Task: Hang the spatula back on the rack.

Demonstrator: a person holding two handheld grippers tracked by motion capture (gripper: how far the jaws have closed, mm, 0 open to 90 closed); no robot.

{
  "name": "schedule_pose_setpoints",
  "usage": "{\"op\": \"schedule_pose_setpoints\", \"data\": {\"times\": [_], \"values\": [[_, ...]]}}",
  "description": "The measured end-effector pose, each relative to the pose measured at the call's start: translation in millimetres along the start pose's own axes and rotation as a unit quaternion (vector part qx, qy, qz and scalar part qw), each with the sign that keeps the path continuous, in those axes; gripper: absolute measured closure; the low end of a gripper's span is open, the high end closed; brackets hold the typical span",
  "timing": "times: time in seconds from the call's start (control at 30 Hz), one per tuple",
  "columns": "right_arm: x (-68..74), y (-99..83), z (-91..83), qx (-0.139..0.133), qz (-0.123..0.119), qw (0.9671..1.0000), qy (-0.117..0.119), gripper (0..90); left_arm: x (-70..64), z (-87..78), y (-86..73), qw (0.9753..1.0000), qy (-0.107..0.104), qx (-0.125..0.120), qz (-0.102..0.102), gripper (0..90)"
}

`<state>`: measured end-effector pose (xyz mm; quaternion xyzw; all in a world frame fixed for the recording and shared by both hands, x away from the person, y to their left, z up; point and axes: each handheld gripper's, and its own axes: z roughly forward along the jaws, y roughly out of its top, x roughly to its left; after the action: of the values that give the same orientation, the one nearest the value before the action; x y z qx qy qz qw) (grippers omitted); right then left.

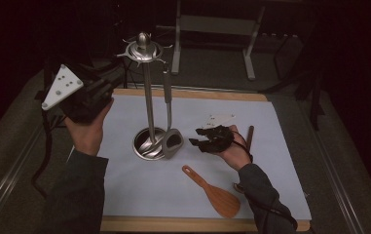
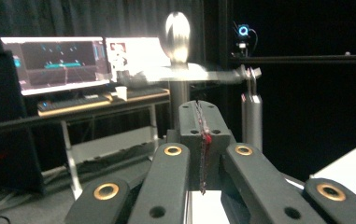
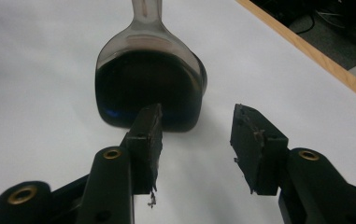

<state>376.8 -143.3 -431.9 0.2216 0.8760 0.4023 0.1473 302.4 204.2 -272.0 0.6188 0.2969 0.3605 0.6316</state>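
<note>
A metal utensil stand (image 1: 148, 97) rises from a round base (image 1: 145, 144) on the white mat (image 1: 124, 195). A steel serving spoon (image 1: 172, 142) hangs from one of its top hooks, bowl low beside the base. My right gripper (image 1: 197, 138) is just right of that bowl, open and holding nothing. In the right gripper view the dark bowl (image 3: 150, 88) lies just beyond the spread right gripper (image 3: 196, 122). My left gripper (image 1: 106, 91) is held up left of the pole, level with its upper part. In its own view the left gripper (image 2: 202, 122) is shut on nothing and faces the stand's knob (image 2: 177, 36).
A wooden rice paddle (image 1: 213, 192) lies on the mat near the front edge. A dark stick-like handle (image 1: 249, 137) lies to the right of my right hand. The table's wooden edge (image 1: 193, 224) runs along the front. Monitors (image 2: 59, 60) on a desk stand beyond the table.
</note>
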Motion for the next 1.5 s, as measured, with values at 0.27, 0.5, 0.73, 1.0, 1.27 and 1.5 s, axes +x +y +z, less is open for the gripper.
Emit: {"op": "schedule_pose_setpoints", "data": {"times": [0.27,0.5,0.73,1.0,1.27,1.5], "values": [[-2.0,-6.7,0.0,0.001,0.008,1.0000,0.000,53.3,5.9,15.1,13.9,0.9994,0.033,0.008,0.012,90.0],[-3.6,-9.4,-2.4,-0.004,0.013,0.9999,-0.002,53.3,13.5,19.1,10.4,0.9984,0.053,0.019,0.005,90.0],[-4.0,-12.0,-0.7,-0.002,0.016,0.9999,-0.001,53.3,16.4,19.9,10.7,0.9984,0.051,0.021,0.009,90.0],[-4.9,-13.3,-1.5,-0.003,0.018,0.9998,-0.002,53.3,24.8,21.3,11.1,0.9982,0.055,0.024,-0.001,90.0],[-6.2,-15.5,-1.6,-0.001,0.019,0.9998,-0.003,53.3,27.3,21.4,11.1,0.9982,0.054,0.025,-0.003,90.0],[-6.1,-15.2,1.2,-0.002,0.022,0.9998,-0.001,53.8,25.3,18.8,10.7,0.9977,0.063,0.023,0.006,90.0]]}}
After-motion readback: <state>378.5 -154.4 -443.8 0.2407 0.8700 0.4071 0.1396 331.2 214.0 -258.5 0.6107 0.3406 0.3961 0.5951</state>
